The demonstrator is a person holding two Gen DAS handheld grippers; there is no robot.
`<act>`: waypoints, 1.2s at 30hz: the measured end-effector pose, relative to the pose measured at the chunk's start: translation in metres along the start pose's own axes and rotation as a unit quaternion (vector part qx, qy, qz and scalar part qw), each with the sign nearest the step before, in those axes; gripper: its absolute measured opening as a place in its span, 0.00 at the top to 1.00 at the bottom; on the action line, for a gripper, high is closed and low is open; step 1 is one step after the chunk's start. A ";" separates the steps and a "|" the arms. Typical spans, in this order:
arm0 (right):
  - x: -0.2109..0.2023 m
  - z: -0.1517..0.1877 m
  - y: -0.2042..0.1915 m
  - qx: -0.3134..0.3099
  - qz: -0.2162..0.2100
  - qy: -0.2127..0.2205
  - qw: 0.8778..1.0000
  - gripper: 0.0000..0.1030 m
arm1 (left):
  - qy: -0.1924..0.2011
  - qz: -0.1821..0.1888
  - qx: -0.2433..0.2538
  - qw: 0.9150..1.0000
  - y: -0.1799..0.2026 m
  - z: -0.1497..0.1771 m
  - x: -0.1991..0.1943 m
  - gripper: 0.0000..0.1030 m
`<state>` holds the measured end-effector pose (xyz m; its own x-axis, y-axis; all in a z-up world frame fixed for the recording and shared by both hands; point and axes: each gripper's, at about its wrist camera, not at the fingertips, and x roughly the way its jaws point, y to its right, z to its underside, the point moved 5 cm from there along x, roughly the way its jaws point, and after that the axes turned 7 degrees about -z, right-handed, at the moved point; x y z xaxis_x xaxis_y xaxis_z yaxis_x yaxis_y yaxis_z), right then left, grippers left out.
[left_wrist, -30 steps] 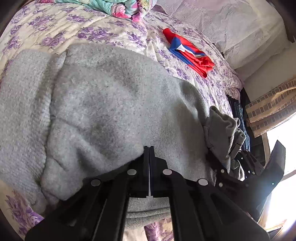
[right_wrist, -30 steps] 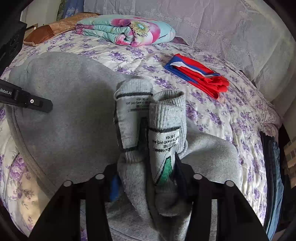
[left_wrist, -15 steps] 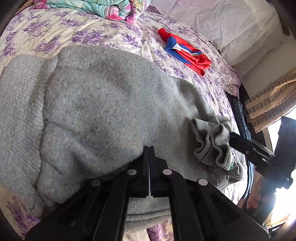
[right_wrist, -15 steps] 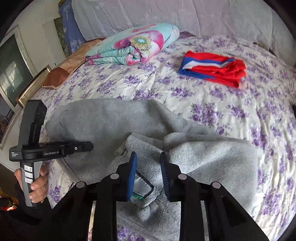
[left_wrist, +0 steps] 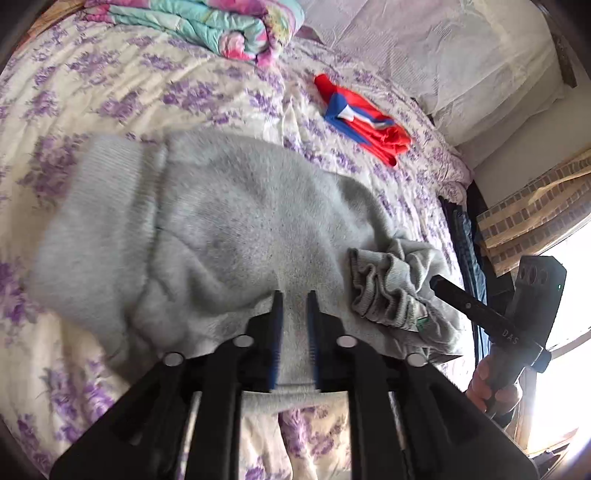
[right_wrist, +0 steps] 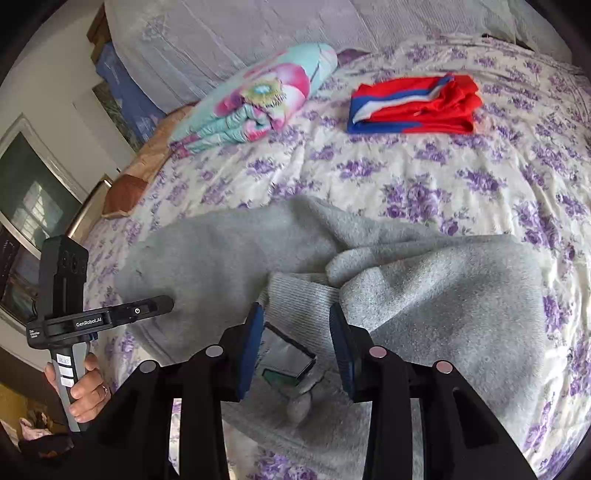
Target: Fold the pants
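Note:
Grey fleece pants (left_wrist: 236, 229) lie folded over on the flowered bedspread (left_wrist: 110, 88). My left gripper (left_wrist: 294, 295) is open, its jaws a little apart just above the near edge of the pants. The ribbed cuffs (left_wrist: 380, 288) lie bunched at the right end, where the right gripper's finger (left_wrist: 465, 302) shows. In the right wrist view the pants (right_wrist: 424, 280) lie below my right gripper (right_wrist: 296, 314), which is open and empty over the ribbed cuff (right_wrist: 299, 299) and a label (right_wrist: 288, 358). The left gripper (right_wrist: 110, 314) shows at the left, held in a hand.
A folded red, white and blue garment (left_wrist: 364, 118) (right_wrist: 413, 105) lies farther up the bed. A rolled floral quilt (left_wrist: 207, 26) (right_wrist: 255, 99) sits near the pillows (left_wrist: 424, 48). Dark clothes (left_wrist: 461, 236) hang off the bed's right edge. A window (left_wrist: 565, 317) is at the right.
The right gripper let go of the cuffs, opened wider and drew back. The left gripper opened from shut and released the pants' edge. The cuffs now rest on the folded pants.

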<state>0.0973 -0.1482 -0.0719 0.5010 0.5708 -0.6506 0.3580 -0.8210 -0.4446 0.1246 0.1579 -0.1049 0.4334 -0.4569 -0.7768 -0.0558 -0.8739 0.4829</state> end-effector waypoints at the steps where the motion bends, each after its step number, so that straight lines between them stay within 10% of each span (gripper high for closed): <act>1: -0.012 0.003 -0.003 -0.008 0.004 0.017 1.000 0.53 | 0.019 0.003 -0.010 1.000 -0.005 0.001 -0.016 0.35; 2: -0.024 0.008 -0.005 -0.012 0.006 0.032 0.999 0.49 | 0.039 0.005 -0.025 0.999 -0.011 0.002 -0.032 0.16; 14: -0.052 0.062 0.011 0.032 -0.057 0.030 0.997 0.47 | -0.009 0.004 -0.164 0.986 -0.073 0.043 -0.021 0.15; 21: -0.054 0.071 0.009 0.038 -0.055 0.028 0.997 0.46 | -0.008 0.012 -0.135 0.991 -0.053 -0.003 0.019 0.13; 22: -0.051 0.072 0.011 0.043 -0.053 0.024 0.997 0.45 | -0.010 0.011 -0.135 0.991 -0.051 -0.007 0.024 0.14; 25: -0.040 0.078 0.014 0.052 -0.043 0.006 0.998 0.45 | 0.008 -0.008 -0.093 0.996 -0.037 -0.014 0.024 0.62; 36: 0.012 0.032 -0.033 -0.012 0.010 -0.032 0.999 0.37 | 0.049 -0.016 -0.023 0.998 -0.043 -0.006 0.029 0.63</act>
<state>0.0660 -0.1148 -0.0850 0.4570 0.5520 -0.6975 0.3684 -0.8312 -0.4164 0.1452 0.1826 -0.1459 0.5207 -0.4077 -0.7501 0.0004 -0.8785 0.4778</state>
